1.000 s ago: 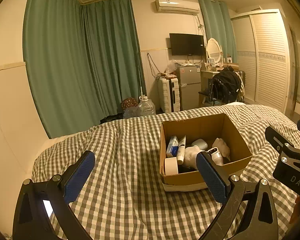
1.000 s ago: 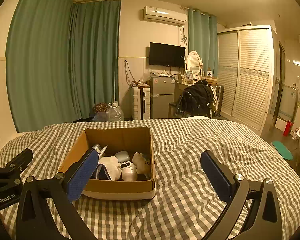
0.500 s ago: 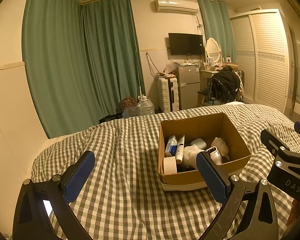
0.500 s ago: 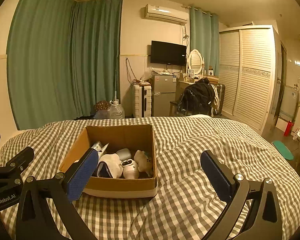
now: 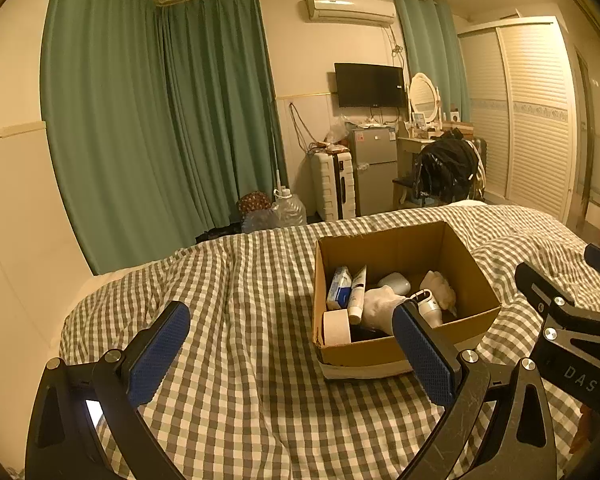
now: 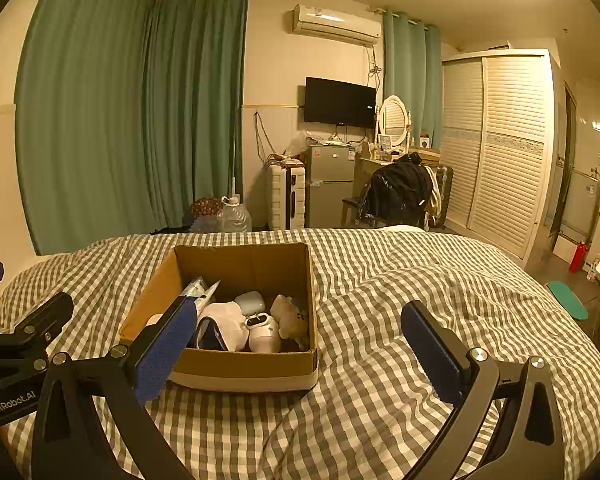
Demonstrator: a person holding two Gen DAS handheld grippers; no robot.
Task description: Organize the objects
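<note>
An open cardboard box [image 5: 476, 276] stands on the checked bed cover; it also shows in the right wrist view [image 6: 152, 304]. It holds a tape roll [image 5: 337, 327], a white tube [image 5: 357, 294], a blue pack [image 5: 338, 288], a white sock [image 5: 380, 307], a small white device [image 6: 263, 332] and a plush toy [image 6: 290, 318]. My left gripper [image 5: 290, 350] is open and empty, near and left of the box. My right gripper [image 6: 298, 346] is open and empty, hovering before the box's near right corner.
The checked bed cover [image 6: 380, 320] bulges right of the box. Beyond the bed are green curtains [image 5: 160, 120], a white suitcase [image 5: 334, 186], a small fridge [image 5: 374, 168], a chair with dark clothes [image 6: 400, 192] and a wardrobe [image 6: 500, 140].
Both grippers have drifted slightly; the box sits a little further left in the left view and further right in the right view. Jaws stay open.
</note>
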